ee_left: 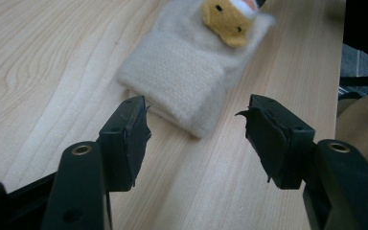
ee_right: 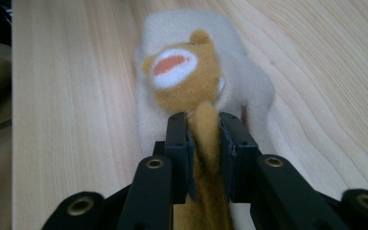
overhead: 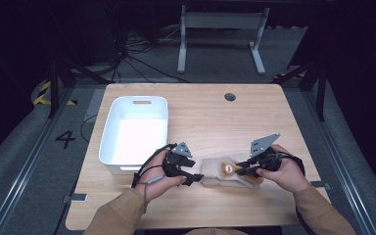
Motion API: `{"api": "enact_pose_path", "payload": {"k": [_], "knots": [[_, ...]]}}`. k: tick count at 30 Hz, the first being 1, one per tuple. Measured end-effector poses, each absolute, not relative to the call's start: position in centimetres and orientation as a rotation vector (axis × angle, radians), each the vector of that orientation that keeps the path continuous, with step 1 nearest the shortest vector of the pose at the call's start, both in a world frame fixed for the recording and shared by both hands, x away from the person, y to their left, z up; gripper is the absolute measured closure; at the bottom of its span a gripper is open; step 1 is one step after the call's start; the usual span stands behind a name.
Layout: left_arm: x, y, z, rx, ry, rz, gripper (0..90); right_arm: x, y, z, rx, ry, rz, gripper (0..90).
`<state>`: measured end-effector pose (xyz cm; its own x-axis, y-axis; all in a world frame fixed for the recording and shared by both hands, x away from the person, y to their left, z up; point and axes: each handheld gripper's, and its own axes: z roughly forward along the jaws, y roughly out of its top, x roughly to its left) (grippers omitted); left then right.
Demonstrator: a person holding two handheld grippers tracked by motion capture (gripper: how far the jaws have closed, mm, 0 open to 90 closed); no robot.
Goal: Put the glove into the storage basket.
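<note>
Cream fleece sock (overhead: 215, 172) with a tan plush animal head (ee_right: 184, 79) lay flat on the wooden table (overhead: 210, 117) near the front edge, knit-ribbed cuff toward the left gripper (ee_left: 196, 139). Head was fuzzy, with a white muzzle and orange patch. Right gripper (ee_right: 205, 143) had its jaws clamped on a narrow tan plush strip below the head. Left gripper's jaws stood apart, nothing between them, just short of the cuff. Empty white rectangular plastic bin (overhead: 112, 122) sat on the table's left side.

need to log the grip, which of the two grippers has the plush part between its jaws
The right gripper: its jaws flank the tan plush strip of the cream sock. The left gripper stands open, short of the sock.
</note>
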<state>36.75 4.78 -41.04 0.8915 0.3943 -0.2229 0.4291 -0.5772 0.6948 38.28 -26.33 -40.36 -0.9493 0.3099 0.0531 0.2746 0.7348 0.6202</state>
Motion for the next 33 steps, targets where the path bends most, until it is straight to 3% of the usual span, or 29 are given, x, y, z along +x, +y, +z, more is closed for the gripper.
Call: {"api": "enact_pose_path", "payload": {"k": [2,7,10,19,26,33], "knots": [[36.7,4.6,-41.4,2.265,0.585,-0.056,40.8,38.4,-26.4,-40.7,0.503,2.89,0.978,72.9],[36.7,4.2,-42.2,2.299,0.592,-0.058,41.1,38.2,-26.7,-41.1,0.531,2.904,0.964,56.9],[36.7,3.9,-42.5,2.324,0.586,-0.058,42.0,37.9,-27.4,-40.7,0.554,2.88,0.989,56.0],[37.0,3.5,-43.1,2.343,0.592,-0.11,54.9,37.4,-31.2,-40.4,0.738,2.84,0.856,58.7],[37.2,3.1,-43.4,2.359,0.603,-0.111,56.5,37.5,-32.0,-41.3,0.802,2.869,0.77,59.7],[37.4,2.6,-43.9,2.375,0.61,-0.117,59.2,37.7,-32.1,-41.8,0.814,2.849,0.789,80.7]]}}
